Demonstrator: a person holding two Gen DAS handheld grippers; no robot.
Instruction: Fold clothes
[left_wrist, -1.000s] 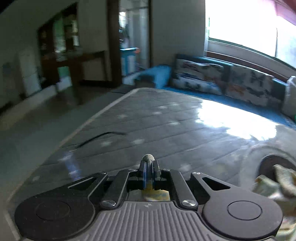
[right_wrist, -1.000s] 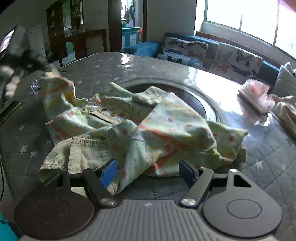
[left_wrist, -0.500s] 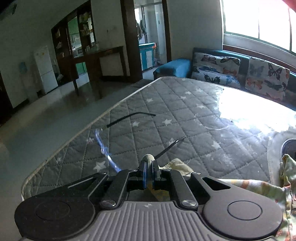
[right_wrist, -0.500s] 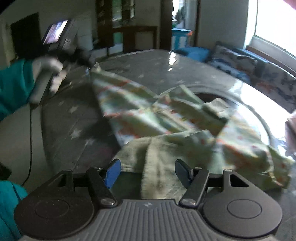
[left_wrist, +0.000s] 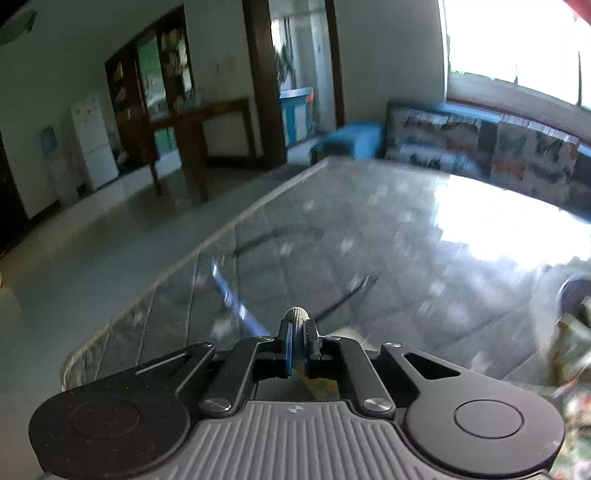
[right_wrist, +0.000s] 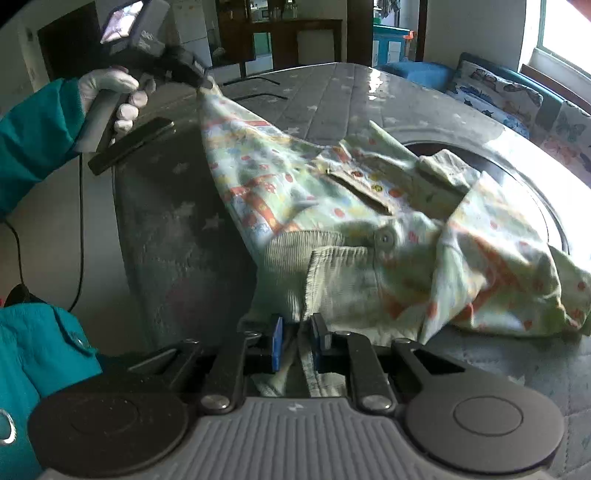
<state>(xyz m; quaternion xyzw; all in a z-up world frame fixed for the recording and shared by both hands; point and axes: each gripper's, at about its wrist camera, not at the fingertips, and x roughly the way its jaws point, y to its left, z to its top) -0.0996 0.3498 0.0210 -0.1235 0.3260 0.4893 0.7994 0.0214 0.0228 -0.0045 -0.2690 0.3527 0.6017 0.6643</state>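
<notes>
A pale green child's garment (right_wrist: 369, 229) with orange and red print and a corduroy hem lies crumpled on the grey quilted table (right_wrist: 177, 236). My right gripper (right_wrist: 297, 328) is shut on its near corduroy edge. My left gripper (left_wrist: 298, 332) is shut on another corner of the garment, a bit of pale fabric sticking out past its tips. In the right wrist view the left gripper (right_wrist: 201, 79) holds that corner lifted at the far left, the cloth stretched taut from it. More of the garment (left_wrist: 570, 354) shows at the right edge of the left wrist view.
A dark phone (right_wrist: 131, 142) lies near the table's left edge. A round dark inset (right_wrist: 517, 177) sits in the table under the garment. A butterfly-print sofa (left_wrist: 480, 140) runs along the far side. A gloved hand (right_wrist: 110, 88) with a teal sleeve holds the left gripper; a black cable (right_wrist: 79, 221) hangs below.
My right gripper has shut on the garment's corduroy edge; it stood open before. The left gripper has lifted its corner up and away to the left, stretching the cloth.
</notes>
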